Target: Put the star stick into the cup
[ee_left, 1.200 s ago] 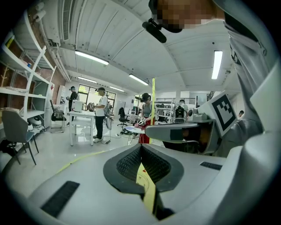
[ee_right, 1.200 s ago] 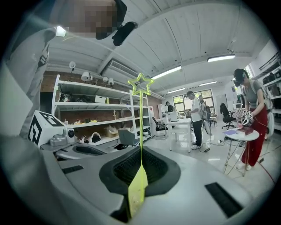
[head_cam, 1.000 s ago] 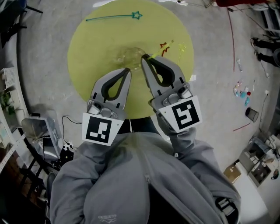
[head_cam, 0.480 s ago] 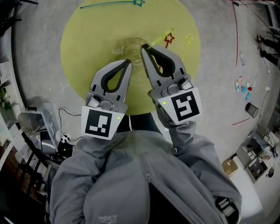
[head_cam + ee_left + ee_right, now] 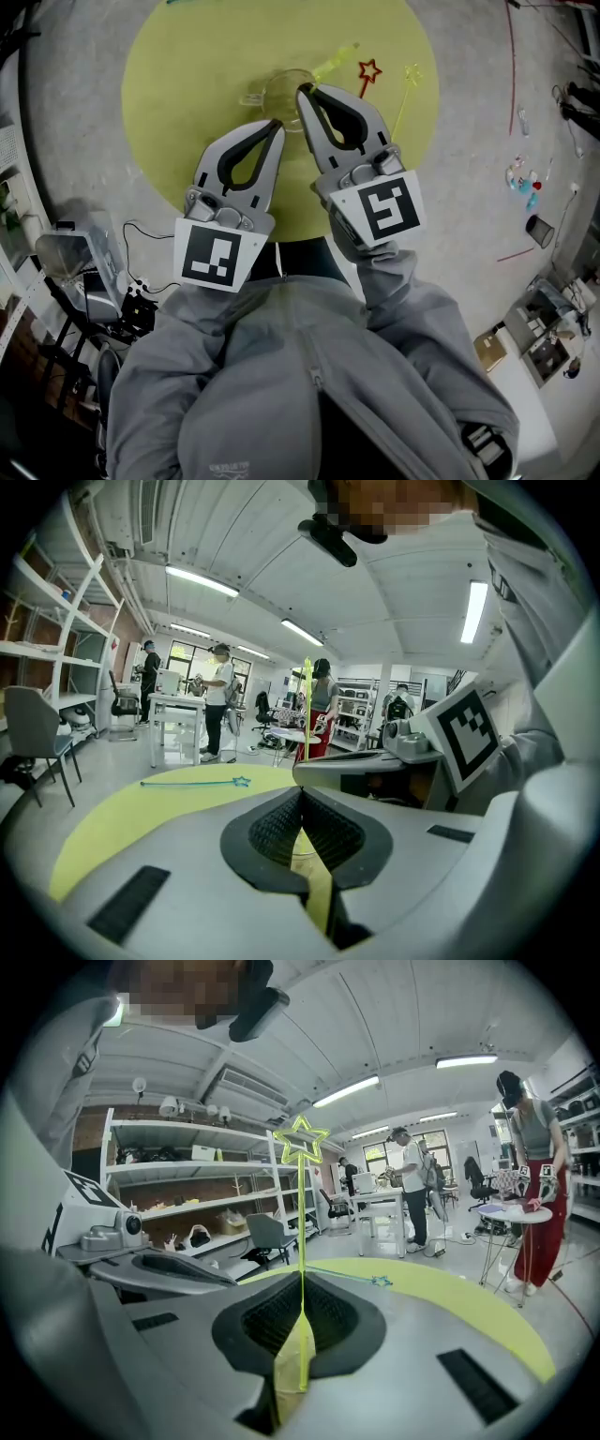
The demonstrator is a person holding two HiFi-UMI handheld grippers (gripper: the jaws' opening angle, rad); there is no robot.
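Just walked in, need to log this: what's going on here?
A person works two grippers. The right gripper is shut on the yellow-green star stick, tips over the rim of the clear cup; the stick isn't in yet. The left gripper, jaws together, sits at the cup's near side. A red star stick lies on the table.

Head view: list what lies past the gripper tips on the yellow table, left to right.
Glass cup, lime star stick held by the right hand-held gripper, red star stick, yellow star stick.
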